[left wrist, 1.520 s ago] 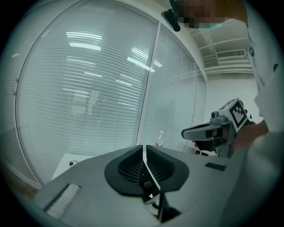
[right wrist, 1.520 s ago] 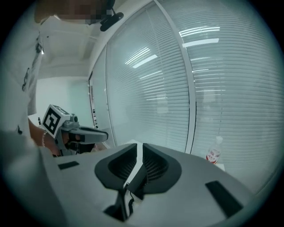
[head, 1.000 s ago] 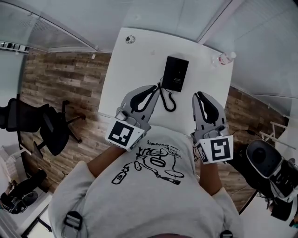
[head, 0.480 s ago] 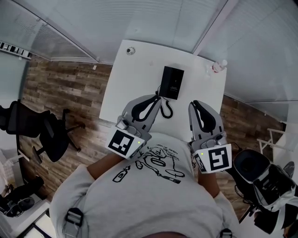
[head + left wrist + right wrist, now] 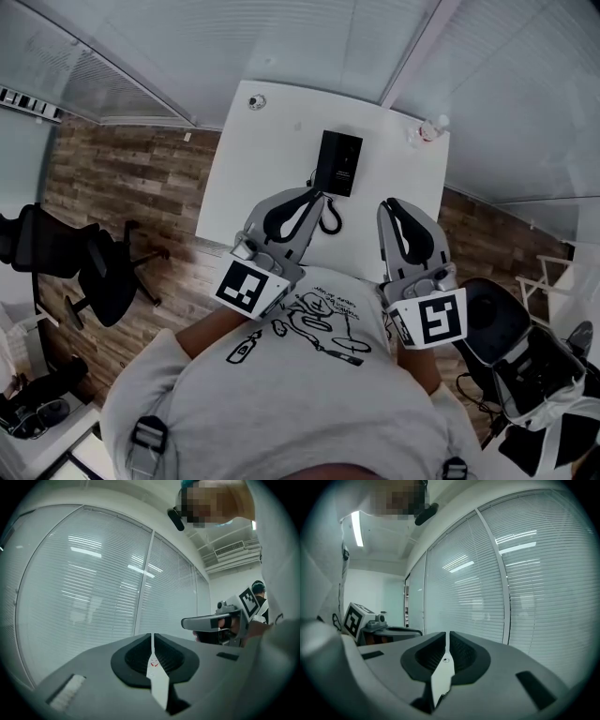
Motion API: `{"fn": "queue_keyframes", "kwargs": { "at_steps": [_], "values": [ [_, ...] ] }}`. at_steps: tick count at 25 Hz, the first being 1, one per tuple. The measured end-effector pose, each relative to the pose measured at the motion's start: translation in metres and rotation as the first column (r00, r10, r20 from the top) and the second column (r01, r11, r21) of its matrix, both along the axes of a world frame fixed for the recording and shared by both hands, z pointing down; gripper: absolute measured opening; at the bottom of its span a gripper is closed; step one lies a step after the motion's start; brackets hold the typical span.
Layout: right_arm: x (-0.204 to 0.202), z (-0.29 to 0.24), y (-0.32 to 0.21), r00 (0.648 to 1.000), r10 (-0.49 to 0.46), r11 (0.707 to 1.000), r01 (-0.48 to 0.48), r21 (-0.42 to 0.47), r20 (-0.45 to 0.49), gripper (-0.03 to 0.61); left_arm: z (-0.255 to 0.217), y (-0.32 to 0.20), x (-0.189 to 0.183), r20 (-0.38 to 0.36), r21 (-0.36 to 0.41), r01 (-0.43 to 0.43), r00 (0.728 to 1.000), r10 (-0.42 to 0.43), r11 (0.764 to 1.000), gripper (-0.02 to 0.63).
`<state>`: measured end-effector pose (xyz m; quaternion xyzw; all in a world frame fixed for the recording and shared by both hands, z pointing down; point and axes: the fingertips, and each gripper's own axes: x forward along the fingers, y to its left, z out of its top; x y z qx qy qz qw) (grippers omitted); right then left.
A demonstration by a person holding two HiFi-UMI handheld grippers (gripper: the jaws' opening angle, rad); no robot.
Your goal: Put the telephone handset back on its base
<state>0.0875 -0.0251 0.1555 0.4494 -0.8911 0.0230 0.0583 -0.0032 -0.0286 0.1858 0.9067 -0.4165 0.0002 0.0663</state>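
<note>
**A:** Any containers on the worktop (image 5: 262,159)?

**B:** Just a small bottle (image 5: 427,129) at the far right corner. It is too small to tell what is in it.

**A:** Where is the telephone (image 5: 338,163)?

**B:** It lies toward the far side of the worktop, near the middle. From the head view it reads as one black block, so its parts can't be told apart. Its coiled cord (image 5: 325,214) loops toward the near edge.

**A:** And the grippers?

**B:** The left gripper (image 5: 312,193) has its tips just beside the cord, short of the telephone. The right gripper (image 5: 387,204) is off to the telephone's right, apart from it. Both have their jaws pressed together with nothing between them, and their own views show only window blinds (image 5: 84,597).

**A:** Has anything changed from a second ago?

**B:** Not much. The telephone is in the same spot and both grippers are closed as before. The head view has drifted, so more of the chair (image 5: 487,323) on the right shows.
</note>
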Motion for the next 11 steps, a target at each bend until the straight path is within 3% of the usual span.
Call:
{"fn": "queue_keyframes", "kwargs": {
  "at_steps": [11],
  "values": [
    [0.013, 0.006, 0.006, 1.000, -0.004, 1.000, 0.004, 0.002, 0.014, 0.023, 0.006, 0.008, 0.013, 0.001, 0.000, 0.004, 1.000, -0.004, 1.000, 0.020]
  ]
}}
